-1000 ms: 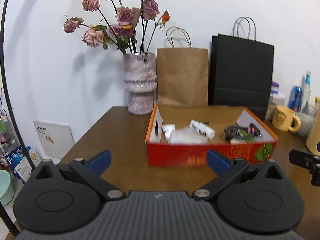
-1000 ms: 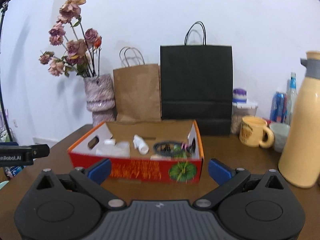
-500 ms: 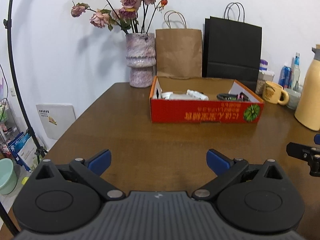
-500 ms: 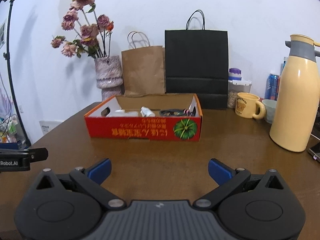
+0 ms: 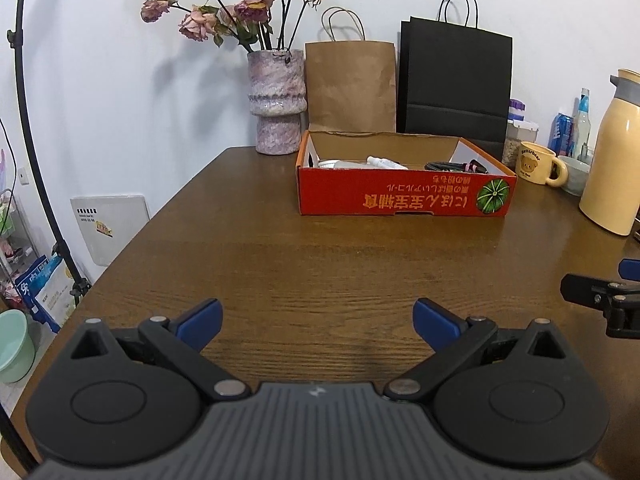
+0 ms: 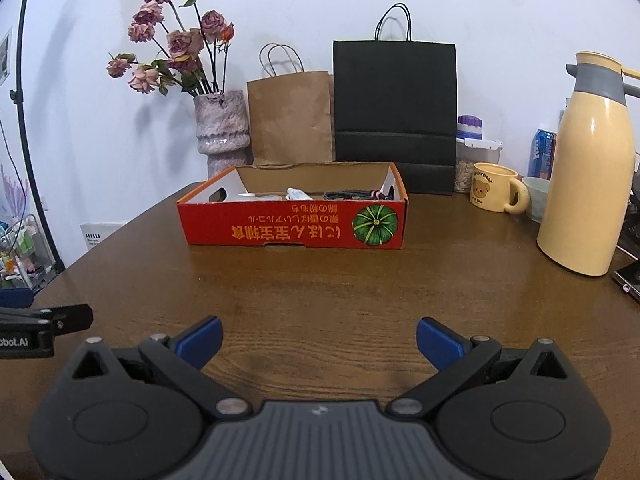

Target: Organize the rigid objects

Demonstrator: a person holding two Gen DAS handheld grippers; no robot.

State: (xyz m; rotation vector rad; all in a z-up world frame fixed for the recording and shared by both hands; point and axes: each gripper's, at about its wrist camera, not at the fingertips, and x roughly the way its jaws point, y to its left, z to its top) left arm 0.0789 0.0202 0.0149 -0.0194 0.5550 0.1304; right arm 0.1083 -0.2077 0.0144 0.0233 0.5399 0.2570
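Both the left gripper (image 5: 316,318) and right gripper (image 6: 318,338) hang spread and empty; ahead, the box (image 6: 292,222) already holds small items, so organizing looks finished.

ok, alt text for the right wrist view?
An open right gripper with blue fingertips hovers over a dark wooden table, facing an open red cardboard box holding small items. Behind stand a vase of dried roses, brown and black paper bags; a cream thermos jug stands right.

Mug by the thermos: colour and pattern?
Pale yellow mug with a brown bear face printed on it; clearest in the right wrist view.
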